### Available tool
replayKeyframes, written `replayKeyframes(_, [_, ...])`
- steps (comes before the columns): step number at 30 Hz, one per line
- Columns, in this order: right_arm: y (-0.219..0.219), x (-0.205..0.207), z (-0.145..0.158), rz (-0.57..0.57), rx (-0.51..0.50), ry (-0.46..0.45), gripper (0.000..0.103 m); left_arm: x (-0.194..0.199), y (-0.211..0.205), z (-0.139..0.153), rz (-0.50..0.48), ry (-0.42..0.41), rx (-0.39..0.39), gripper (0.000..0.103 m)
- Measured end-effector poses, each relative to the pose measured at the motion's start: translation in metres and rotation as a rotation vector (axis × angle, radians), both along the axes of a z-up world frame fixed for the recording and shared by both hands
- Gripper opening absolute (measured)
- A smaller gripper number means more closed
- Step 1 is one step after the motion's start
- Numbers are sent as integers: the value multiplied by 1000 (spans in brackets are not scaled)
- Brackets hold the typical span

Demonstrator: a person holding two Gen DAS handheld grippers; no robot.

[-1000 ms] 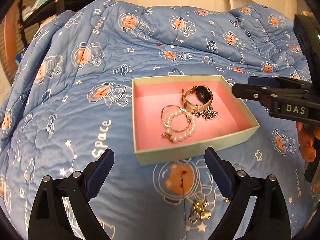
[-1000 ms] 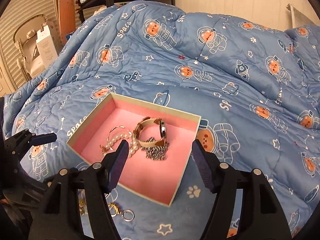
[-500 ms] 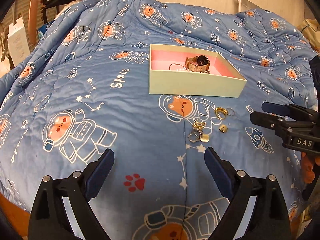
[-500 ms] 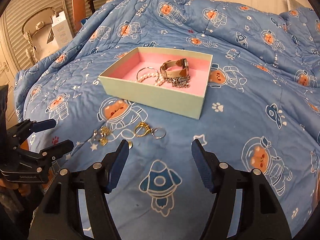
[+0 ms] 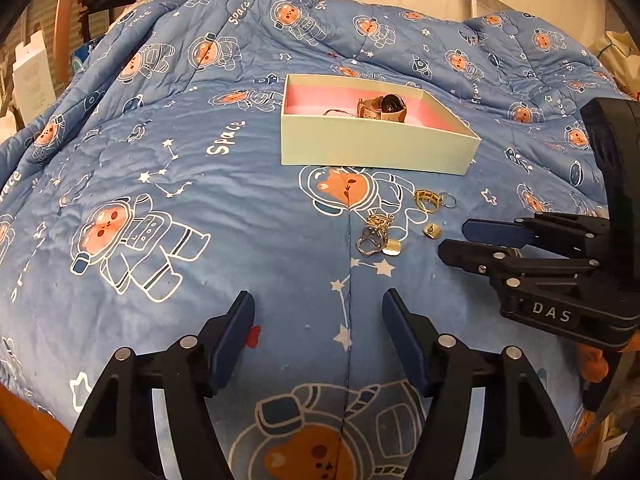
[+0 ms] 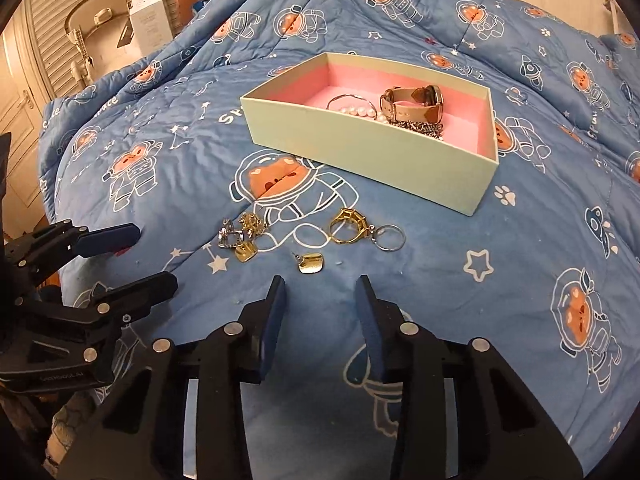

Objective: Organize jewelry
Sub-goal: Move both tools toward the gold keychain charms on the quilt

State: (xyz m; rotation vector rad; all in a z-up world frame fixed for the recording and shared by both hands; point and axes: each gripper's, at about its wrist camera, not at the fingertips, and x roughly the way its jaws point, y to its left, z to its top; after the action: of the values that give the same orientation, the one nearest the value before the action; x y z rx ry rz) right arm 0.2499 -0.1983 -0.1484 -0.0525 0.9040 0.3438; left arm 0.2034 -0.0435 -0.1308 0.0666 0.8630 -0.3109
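Several pieces already lay inside the box [image 6: 372,160], pale green outside and pink within, which sat on the blue astronaut quilt [image 6: 520,300]: a watch [image 6: 414,101] with a tan strap, a pearl bracelet [image 6: 358,111], a thin bangle and a bit of chain against the near wall. Judged roughly half done.

Left on the quilt, in front of the box and near its near wall:
- gold ring joined to a small silver key ring [image 6: 362,229], toward the right;
- tangled cluster of silver and gold charms [image 6: 240,236], toward the left;
- single flat gold earring [image 6: 310,263], nearest the right gripper.

Right gripper [image 6: 320,312] hovered low with jaws apart, the gap lined up just short of the gold earring, clamped on nothing. Left gripper [image 5: 318,332] also stood apart and empty, well back from the cluster.

Surroundings: shelving and a white carton [image 6: 146,20] beyond the bed's far-left edge, well apart from the work. Nothing blocked the path to the box; the soft, rippled quilt looked likely to make pinching flat, small pieces fiddly.
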Motion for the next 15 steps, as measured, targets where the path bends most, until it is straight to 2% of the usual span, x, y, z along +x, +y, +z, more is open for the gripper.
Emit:
replayKeyframes(5, [5,10,-5,7,10,11,34,8,-8,-4,-39,-7,28,58])
replayKeyframes(9, [7,15,-5,8,11,9,23,18,-15,-7,-74,-7,55,54])
replayKeyframes(15, [1,18,-6,-9,40,14,17,29,-27,-8,-130,-6,72,51])
